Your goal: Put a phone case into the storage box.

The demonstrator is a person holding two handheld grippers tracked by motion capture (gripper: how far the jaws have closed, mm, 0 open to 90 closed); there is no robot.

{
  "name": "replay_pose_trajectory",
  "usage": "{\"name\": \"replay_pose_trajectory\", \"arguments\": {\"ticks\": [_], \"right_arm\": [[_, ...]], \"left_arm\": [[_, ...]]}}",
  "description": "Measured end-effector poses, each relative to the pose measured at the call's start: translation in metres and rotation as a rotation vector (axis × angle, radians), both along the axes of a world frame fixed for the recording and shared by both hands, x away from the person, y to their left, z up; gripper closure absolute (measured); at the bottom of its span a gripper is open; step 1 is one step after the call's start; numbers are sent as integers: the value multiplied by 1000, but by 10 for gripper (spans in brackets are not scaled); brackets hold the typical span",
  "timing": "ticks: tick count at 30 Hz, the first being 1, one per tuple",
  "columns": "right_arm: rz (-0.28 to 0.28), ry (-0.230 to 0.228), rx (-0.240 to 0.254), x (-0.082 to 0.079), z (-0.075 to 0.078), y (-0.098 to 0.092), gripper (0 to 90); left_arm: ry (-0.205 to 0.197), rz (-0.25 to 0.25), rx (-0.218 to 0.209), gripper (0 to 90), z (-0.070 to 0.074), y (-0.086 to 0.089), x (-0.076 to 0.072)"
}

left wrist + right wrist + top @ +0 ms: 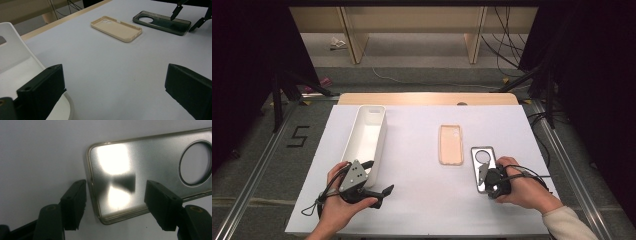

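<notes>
Near right corner of the table: right gripper (486, 176) sits low over the near end of a dark clear phone case (484, 161).
Right jaws: well apart, not pressing on anything; seen along the gripper, one jaw stands just outside the case's long edge, the other over its glossy inner face, with the case's near corner between them.
Dark clear phone case: lies flat, open side up, round camera hole toward the far end, lengthwise from near edge to far edge of the table (412, 210).
Beige phone case (450, 144): flat on the white table top, just left of the dark one and a little farther from the near edge; the two are apart.
Near left corner: left gripper (384, 192) held in the person's hand, pointing toward the right side.
Left jaws: wide apart, nothing between them but bare table.
White bin (367, 137): long, along the left side, its near end right beside the left gripper.
</notes>
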State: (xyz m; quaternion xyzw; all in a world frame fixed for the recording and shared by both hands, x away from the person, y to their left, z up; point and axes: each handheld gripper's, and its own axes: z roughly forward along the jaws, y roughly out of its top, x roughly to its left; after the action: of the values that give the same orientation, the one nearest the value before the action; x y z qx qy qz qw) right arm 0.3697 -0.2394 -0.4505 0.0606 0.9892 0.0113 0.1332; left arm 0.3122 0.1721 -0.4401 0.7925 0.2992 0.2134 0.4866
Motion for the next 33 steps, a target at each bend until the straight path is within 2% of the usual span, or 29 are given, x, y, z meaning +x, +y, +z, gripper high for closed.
{"name": "replay_pose_trajectory", "arguments": {"ticks": [13, 23, 33], "right_arm": [[15, 11, -7, 0, 0, 2, 453], [37, 72, -6, -3, 0, 3, 657], [45, 91, -5, -4, 0, 3, 752]], "left_arm": [[-2, 0, -2, 20, 0, 0, 0], [-2, -3, -2, 24, 0, -1, 0], [-2, -2, -3, 25, 0, -1, 0]]}}
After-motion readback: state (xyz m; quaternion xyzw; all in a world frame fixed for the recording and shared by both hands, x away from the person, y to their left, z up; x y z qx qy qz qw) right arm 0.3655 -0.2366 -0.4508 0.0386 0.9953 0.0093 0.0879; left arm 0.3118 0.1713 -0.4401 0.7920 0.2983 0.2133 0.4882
